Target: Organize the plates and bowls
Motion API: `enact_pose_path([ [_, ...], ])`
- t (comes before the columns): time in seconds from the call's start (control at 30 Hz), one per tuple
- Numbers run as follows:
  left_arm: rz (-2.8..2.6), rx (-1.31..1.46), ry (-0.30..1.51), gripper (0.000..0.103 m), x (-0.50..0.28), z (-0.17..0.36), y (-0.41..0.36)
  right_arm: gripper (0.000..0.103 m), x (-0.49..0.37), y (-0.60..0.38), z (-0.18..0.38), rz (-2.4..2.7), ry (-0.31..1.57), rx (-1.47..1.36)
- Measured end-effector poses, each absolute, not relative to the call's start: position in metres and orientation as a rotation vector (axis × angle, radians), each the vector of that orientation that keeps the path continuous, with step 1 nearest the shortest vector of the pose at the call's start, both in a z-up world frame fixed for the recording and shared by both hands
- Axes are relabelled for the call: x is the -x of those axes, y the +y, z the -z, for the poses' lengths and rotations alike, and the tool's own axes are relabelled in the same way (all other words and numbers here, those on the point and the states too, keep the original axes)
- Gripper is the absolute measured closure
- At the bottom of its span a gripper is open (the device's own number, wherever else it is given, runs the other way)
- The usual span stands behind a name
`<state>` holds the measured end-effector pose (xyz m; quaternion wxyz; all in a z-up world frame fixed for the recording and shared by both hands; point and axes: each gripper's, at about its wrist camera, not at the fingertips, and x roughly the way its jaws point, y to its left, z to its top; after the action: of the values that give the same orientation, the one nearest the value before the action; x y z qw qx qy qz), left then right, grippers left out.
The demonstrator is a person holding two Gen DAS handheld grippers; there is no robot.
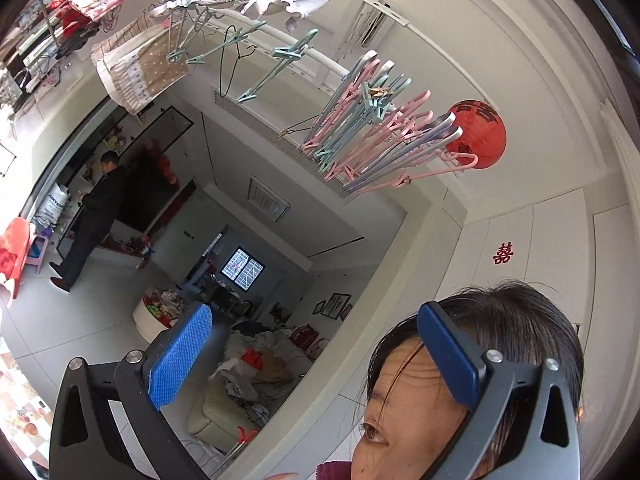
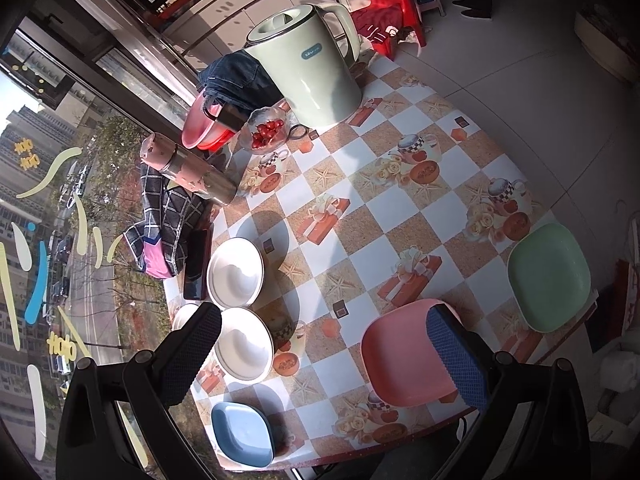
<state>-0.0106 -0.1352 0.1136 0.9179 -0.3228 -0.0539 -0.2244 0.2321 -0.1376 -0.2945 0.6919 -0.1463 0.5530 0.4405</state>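
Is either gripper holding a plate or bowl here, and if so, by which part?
Nothing is held. The left gripper is open, pointing up at the ceiling. The right gripper is open above the table, with nothing between its fingers.

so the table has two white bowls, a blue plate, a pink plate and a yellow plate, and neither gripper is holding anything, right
Not quite: there is no yellow plate. The third plate is green, near the table's edge, as the right wrist view shows. The rest holds: two white bowls, a blue plate and a pink plate sit on the table, and the right gripper and left gripper are open and empty.
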Motion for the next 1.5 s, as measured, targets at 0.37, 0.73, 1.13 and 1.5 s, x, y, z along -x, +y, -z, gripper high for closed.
enact_pose_path([
  [0.37,0.473,0.701,-0.108,0.0,0.006,-0.107,-0.131,0.0,-0.241,-0.147,0.299,-0.954,1.26,0.295],
  [0.73,0.04,0.749,0.011,0.0,0.0,-0.048,-0.078,0.0,-0.252,-0.161,0.308,-0.903,1.277,0.297],
  [1.13,-0.65,0.804,1.045,0.0,-0.063,0.272,-0.021,0.0,-0.29,-0.196,0.359,-0.753,1.346,0.455],
  [1.5,-0.62,0.893,1.433,0.0,-0.058,0.451,-0.056,0.0,-0.328,-0.243,0.408,-0.584,1.452,0.65],
])
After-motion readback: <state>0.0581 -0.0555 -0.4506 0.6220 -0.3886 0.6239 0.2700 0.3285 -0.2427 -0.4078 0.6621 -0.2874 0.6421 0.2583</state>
